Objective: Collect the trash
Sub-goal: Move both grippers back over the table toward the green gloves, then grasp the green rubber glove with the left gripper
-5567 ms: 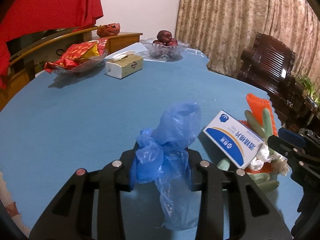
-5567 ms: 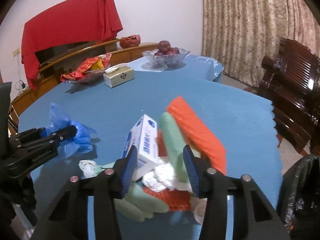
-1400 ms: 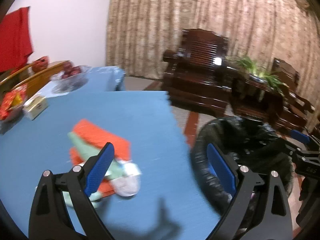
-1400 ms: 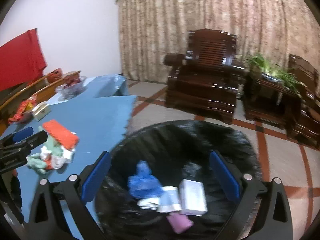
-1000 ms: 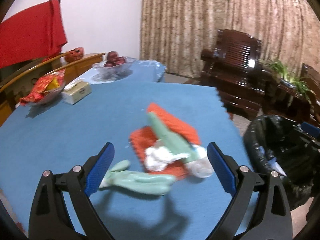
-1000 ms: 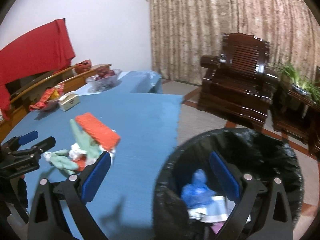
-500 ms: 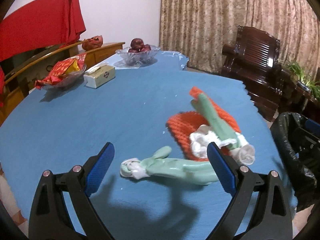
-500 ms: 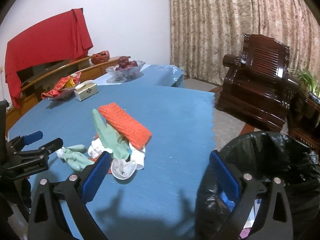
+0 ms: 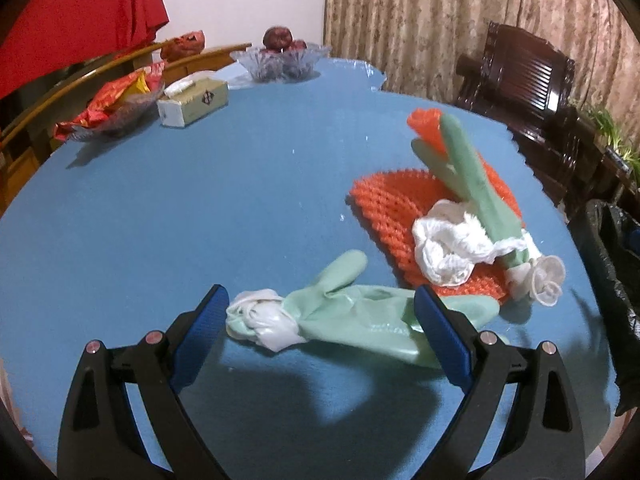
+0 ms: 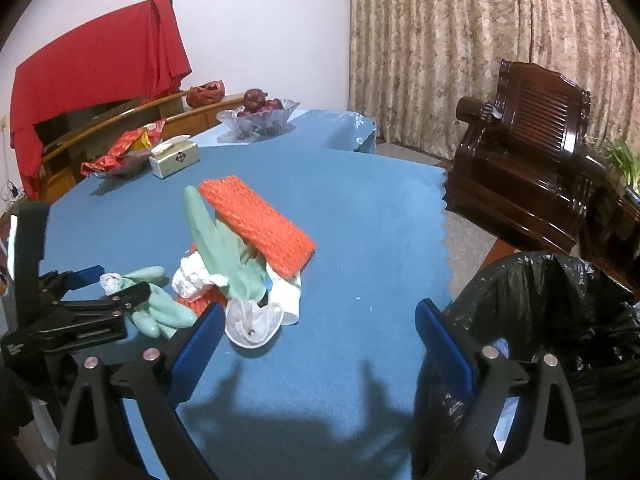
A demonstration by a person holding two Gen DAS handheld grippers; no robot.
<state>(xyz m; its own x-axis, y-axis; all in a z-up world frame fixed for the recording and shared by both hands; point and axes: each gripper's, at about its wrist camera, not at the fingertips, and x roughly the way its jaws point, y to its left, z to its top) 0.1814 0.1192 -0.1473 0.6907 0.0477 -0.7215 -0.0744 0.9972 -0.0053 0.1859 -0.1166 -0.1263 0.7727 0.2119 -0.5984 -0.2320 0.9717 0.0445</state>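
A pile of trash lies on the blue table [image 9: 180, 208]: a pale green rubber glove [image 9: 352, 316], an orange foam net [image 9: 396, 208], a crumpled white tissue [image 9: 444, 244] and a second green glove [image 9: 472, 172]. My left gripper [image 9: 320, 324] is open and empty, its jaws on either side of the near glove, just above it. My right gripper [image 10: 320, 332] is open and empty, above the table beside the pile [image 10: 240, 248]. The black bin bag [image 10: 560, 320] stands at the table's right edge. The left gripper shows in the right wrist view [image 10: 92, 284].
At the far side of the table stand a tissue box [image 9: 192, 100], a glass dish of red snack packets [image 9: 116, 100] and a glass bowl of fruit [image 9: 280, 56]. Dark wooden armchairs [image 10: 532, 152] stand to the right before curtains.
Both grippers dropped the blue bag and the box into the bin, opened, and swung back to the table. My left gripper has closed in on the near green glove.
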